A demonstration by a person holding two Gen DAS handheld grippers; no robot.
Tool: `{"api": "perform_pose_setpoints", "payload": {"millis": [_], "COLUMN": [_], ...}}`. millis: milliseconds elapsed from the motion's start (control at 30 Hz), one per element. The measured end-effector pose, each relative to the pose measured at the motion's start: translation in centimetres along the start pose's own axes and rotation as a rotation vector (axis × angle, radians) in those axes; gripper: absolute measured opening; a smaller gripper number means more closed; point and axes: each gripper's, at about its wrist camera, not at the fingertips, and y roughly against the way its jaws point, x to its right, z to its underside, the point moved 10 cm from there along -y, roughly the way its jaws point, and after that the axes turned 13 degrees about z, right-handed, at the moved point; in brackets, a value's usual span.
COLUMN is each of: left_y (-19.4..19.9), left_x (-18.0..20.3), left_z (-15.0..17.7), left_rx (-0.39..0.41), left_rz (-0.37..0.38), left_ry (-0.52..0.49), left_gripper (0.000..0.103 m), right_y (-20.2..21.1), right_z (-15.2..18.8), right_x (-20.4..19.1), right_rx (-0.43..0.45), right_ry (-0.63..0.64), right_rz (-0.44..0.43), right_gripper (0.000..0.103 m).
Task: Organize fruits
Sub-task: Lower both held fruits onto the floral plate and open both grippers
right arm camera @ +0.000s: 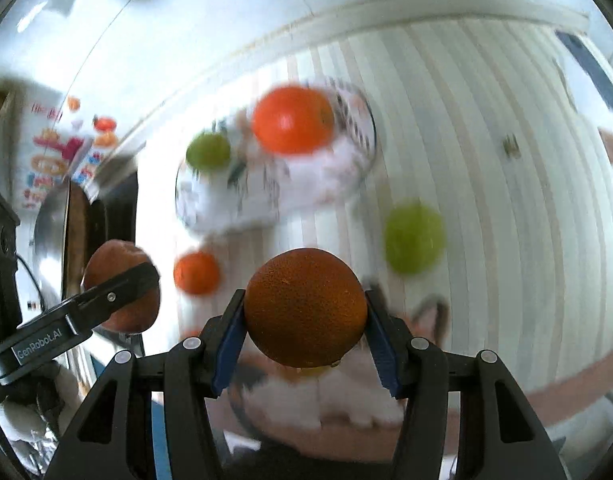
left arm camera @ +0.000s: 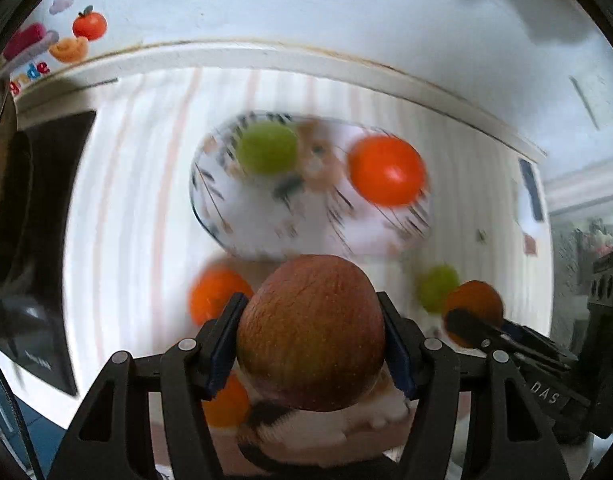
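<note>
**Red Apple and Orange, Each Held Up Over the Counter**

Red and a bit green, the apple (left arm camera: 311,332) sits tight between the two blue pads of the left hand-held gripper (left arm camera: 311,336). The pads press on both of its sides. The right hand-held gripper (right arm camera: 305,314) has closed on a dark orange (right arm camera: 305,307) in the same way, one pad on each side.

Both fruits are held up above the counter (left arm camera: 118,208), which has a white cloth with thin stripes. Much of what lies below looks blurry.

Farther ahead is a white plate (left arm camera: 266,232) with dark marks on it. On the plate are a small green fruit (left arm camera: 267,153) and a red-orange tomato (left arm camera: 387,171), set apart from each other. Off the plate, on the cloth, are a small orange fruit (left arm camera: 214,294) near the left pad and another green fruit (left arm camera: 437,287) toward the right. A further orange fruit (left arm camera: 226,402) shows low down behind the left pad.

A dark flat thing (left arm camera: 38,240) lies at the left edge of the counter. A colourful sticker with fruit pictures (left arm camera: 72,32) is on the wall behind.

The two grippers are side by side and both point the same way, toward the plate. Each one can see the other at its side.
</note>
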Motion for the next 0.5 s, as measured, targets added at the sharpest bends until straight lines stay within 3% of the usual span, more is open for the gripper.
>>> {"api": "perform_pose_setpoints", "payload": {"millis": [167,300,367,500], "left_y": [-2.3,-4.2,-5.2,-6.5], "left_x": [-3.9,-6.2,-6.4,-7.4], "left_z": [-3.4,-4.3,-4.7,-4.0], "left_rx": [-0.057,-0.096,-0.078,-0.115], "left_rz": [-0.058,-0.087,-0.044,-0.053], "left_ry": [0.049,0.086,0.085,0.115], "left_gripper": [0.06,0.06,0.061,0.061], "right_y": [-4.2,-6.7,-7.4,-8.7], "right_z": [-5.2,-6.1,-6.3,-6.0], "right_x": [-0.8,-0.8,-1.1,-1.3], "right_rx": [-0.004,-0.033,-0.044,-0.074], "right_ry": [0.02,0.04,0.055,0.062], "right_rz": [0.074,0.114,0.127,0.134], "right_gripper": [0.059,0.059,0.059,0.059]}}
